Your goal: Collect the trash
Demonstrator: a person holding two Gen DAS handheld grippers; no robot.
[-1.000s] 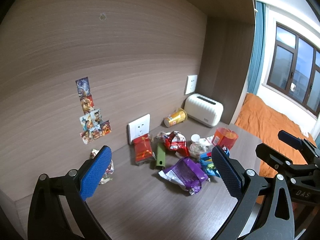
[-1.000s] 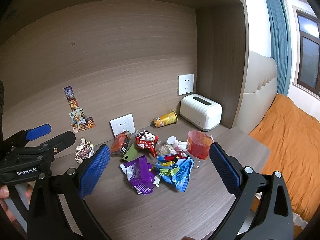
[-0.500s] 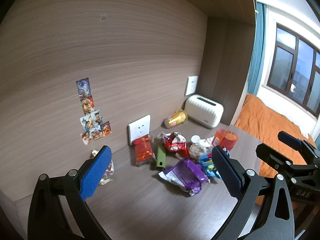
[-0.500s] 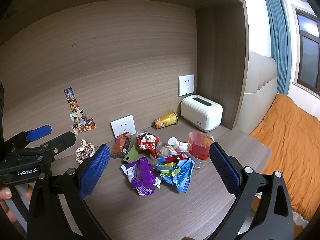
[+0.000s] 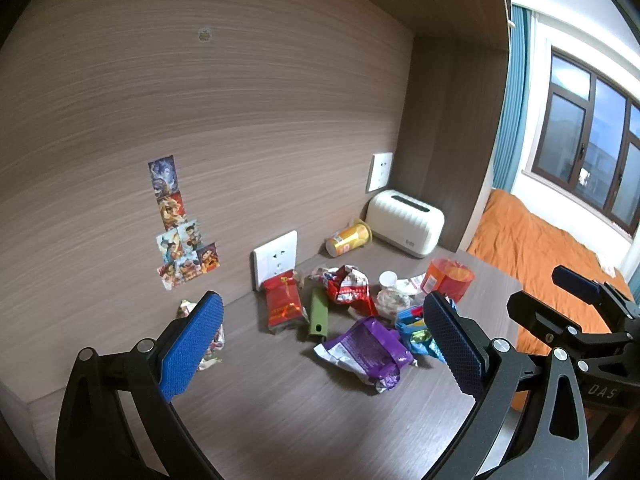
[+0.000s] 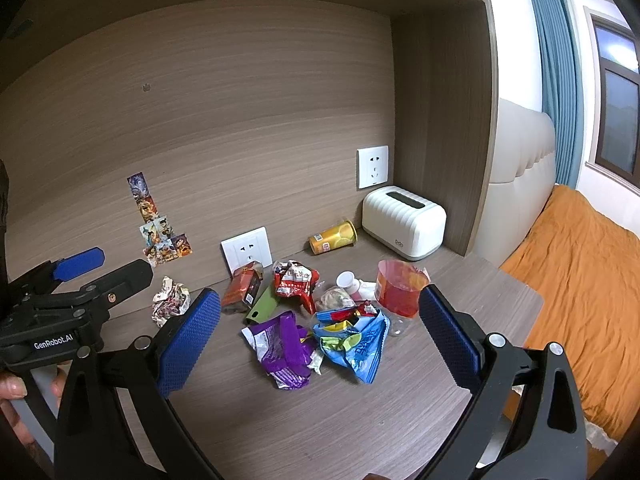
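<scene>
Desk (image 5: pixel 280 408) and trash pile (image 6: pixel 316 320) unchanged; both grippers (image 5: pixel 320 352) (image 6: pixel 320 340) stay wide, empty.

Both grippers are black with dimpled blue pads (image 6: pixel 188 342). Ahead of them on the grey-brown woodgrain desk (image 6: pixel 320 420) lie a purple wrapper (image 6: pixel 282 350), a blue bag (image 6: pixel 358 342), a red cup (image 6: pixel 398 288), a green sleeve (image 5: pixel 318 314) and a yellow cup (image 6: pixel 333 237); beyond sits a ribbed cream toaster (image 6: pixel 404 222).
</scene>
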